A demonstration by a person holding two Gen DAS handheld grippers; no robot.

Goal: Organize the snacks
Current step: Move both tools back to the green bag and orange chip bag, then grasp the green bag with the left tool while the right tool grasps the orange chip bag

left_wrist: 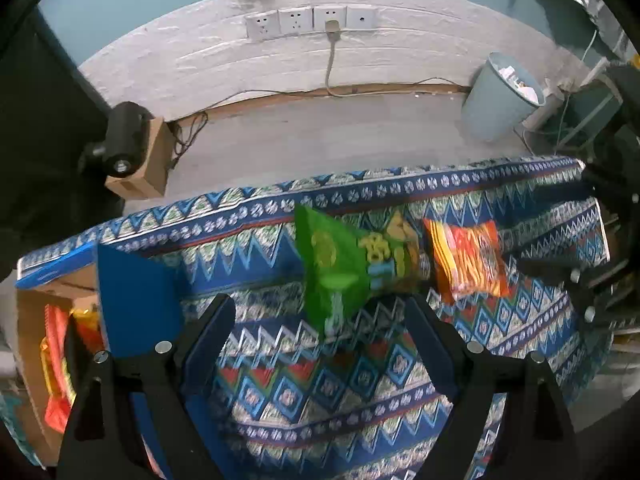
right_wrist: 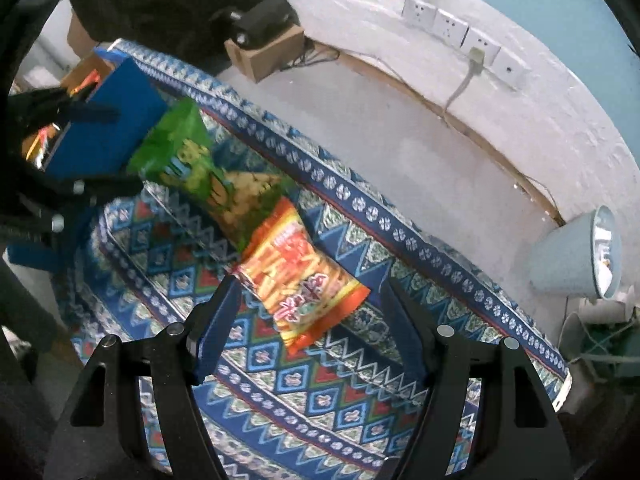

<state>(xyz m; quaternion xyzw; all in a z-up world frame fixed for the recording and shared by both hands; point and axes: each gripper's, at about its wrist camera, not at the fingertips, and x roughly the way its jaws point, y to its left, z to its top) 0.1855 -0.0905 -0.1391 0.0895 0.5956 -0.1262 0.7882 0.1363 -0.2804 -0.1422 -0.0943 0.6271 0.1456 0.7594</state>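
Note:
A green snack bag (left_wrist: pixel 344 268) (right_wrist: pixel 192 168) and an orange snack bag (left_wrist: pixel 468 260) (right_wrist: pixel 304 276) lie side by side on the patterned tablecloth (left_wrist: pixel 320 392). My left gripper (left_wrist: pixel 320 312) points down over the green bag and stands open, with the bag's near corner between its fingertips. It also shows in the right wrist view, where the left gripper (right_wrist: pixel 120 150) is beside the box. My right gripper (right_wrist: pixel 312 286) is open above the orange bag, which lies between its fingers. A cardboard box with a blue flap (left_wrist: pixel 132 296) (right_wrist: pixel 108 128) holds several orange snack packs (left_wrist: pixel 56 360).
The table's far edge (left_wrist: pixel 360 188) drops to a grey floor. On the floor stand a pale blue bin (left_wrist: pixel 500 96) (right_wrist: pixel 576 256) and a small cardboard box with a black device (left_wrist: pixel 132 152) (right_wrist: pixel 264 36). Wall sockets (left_wrist: pixel 312 20) with a cable are behind.

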